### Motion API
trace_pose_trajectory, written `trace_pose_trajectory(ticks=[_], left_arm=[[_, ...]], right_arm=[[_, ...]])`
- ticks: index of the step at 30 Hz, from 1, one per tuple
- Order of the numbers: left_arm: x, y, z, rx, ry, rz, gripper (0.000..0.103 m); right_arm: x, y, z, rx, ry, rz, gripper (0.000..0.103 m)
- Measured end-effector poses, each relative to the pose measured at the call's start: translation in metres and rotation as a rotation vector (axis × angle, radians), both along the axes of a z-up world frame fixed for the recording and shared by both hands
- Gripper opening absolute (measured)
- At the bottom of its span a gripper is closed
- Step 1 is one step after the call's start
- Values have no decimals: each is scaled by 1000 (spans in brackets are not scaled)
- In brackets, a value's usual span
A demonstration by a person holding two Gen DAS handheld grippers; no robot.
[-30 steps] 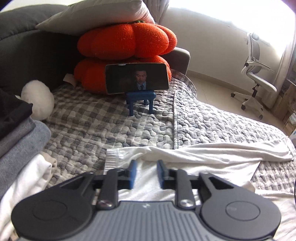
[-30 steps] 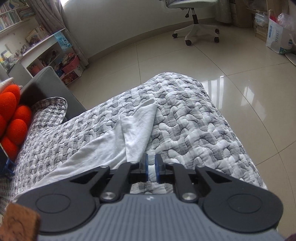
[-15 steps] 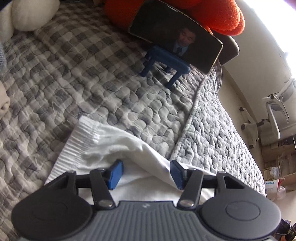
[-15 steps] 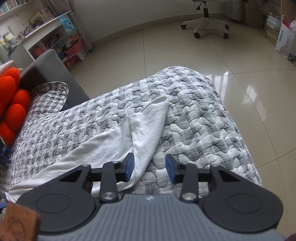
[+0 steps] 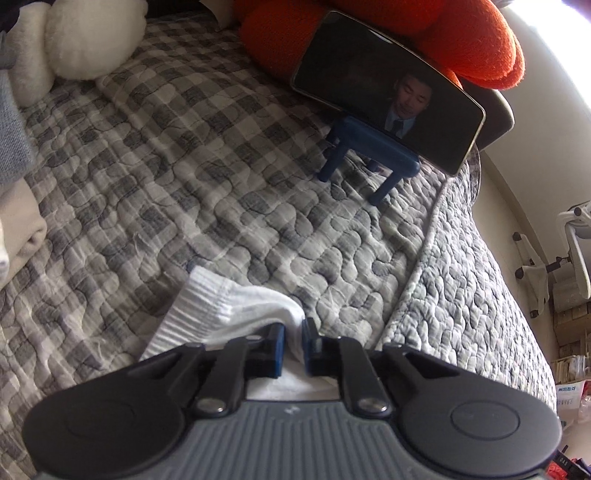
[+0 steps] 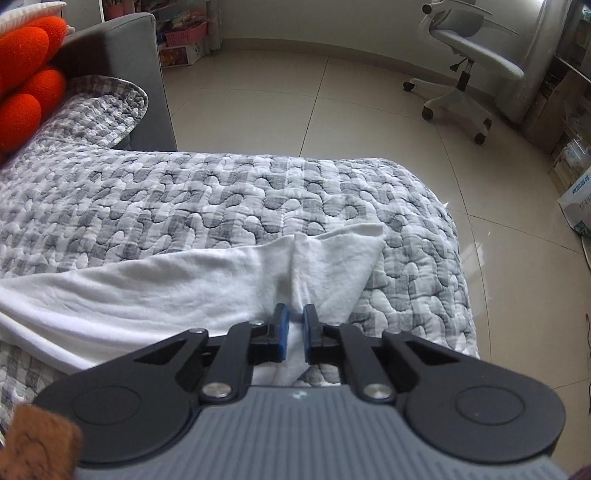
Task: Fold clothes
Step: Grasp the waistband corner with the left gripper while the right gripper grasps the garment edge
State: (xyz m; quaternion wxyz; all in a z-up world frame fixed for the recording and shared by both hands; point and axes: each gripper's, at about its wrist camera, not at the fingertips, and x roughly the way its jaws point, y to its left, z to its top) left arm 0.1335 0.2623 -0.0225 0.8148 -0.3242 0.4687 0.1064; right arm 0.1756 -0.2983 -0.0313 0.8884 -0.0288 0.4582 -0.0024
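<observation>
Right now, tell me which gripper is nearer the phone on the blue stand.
Left. The left gripper grips the white garment just short of the phone. The right gripper grips the garment near the bed's floor-side edge; no phone in its view.

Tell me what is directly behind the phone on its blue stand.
Behind the phone sits an orange knitted cushion, apparently touching it. Whatever lies lower behind the screen is covered.

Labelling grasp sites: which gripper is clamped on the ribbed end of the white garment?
The left gripper: it pinches the white cotton garment at its ribbed band. The right gripper grips a plain, smooth fold.
</observation>
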Motion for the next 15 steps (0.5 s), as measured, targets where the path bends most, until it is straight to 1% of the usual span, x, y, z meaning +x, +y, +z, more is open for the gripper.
trace_pose_trajectory(ticks=[1, 3, 5, 8, 13, 15], left_arm=[[-1, 4, -1, -18, -8, 12, 5], [-9, 6, 6, 1, -50, 22, 5], [-17, 3, 15, 18, -90, 10, 5], [-29, 4, 24, 9, -132, 13, 5], [-49, 6, 34, 0, -175, 0, 5], [-58, 6, 40, -7, -195, -23, 5]], right_arm=[[-3, -6, 4, 18, -23, -18, 0], [-10, -17, 13, 55, -70, -54, 0], [-18, -30, 25, 109, -116, -95, 0], [-32, -49, 38, 188, -159, -146, 0], [-61, -76, 46, 347, -179, -221, 0], [-71, -84, 46, 402, -183, -248, 0]])
